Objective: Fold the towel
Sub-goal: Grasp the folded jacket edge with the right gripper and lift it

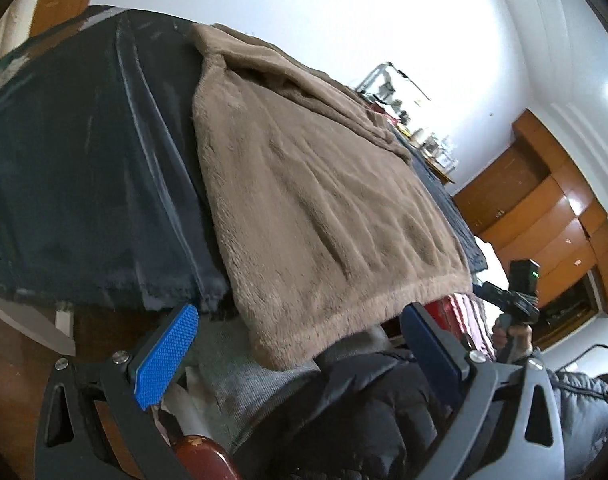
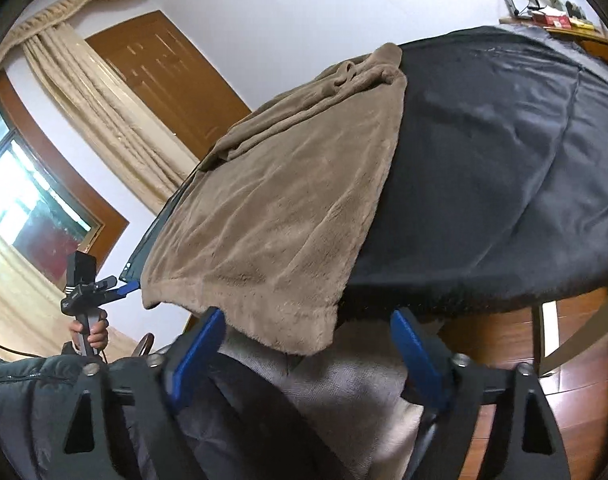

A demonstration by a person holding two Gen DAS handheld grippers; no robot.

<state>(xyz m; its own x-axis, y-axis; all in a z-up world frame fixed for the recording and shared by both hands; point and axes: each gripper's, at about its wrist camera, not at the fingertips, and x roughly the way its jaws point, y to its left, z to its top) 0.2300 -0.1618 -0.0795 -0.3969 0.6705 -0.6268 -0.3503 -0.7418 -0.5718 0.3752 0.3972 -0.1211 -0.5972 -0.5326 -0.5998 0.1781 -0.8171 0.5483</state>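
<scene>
A brown plush towel (image 1: 304,184) lies on a table under a dark cloth (image 1: 83,168). Its near edge hangs over the table's front and its far end is bunched up. In the left wrist view my left gripper (image 1: 299,344) is open just below that edge, and the towel's hanging corner sits between the blue pads (image 1: 167,352) without being pinched. In the right wrist view my right gripper (image 2: 308,346) is also open under the towel (image 2: 271,208), whose other corner droops between its fingers. Each view shows the other gripper (image 1: 512,300) (image 2: 91,292) off to the side, held by a hand.
Below both grippers is a person's dark padded jacket (image 1: 384,400) and grey knit top (image 2: 344,392). A wooden wardrobe (image 1: 544,208) stands to the right, a door (image 2: 163,80), curtain (image 2: 95,92) and window (image 2: 23,208) to the left. A cluttered shelf (image 2: 552,16) lies beyond the table.
</scene>
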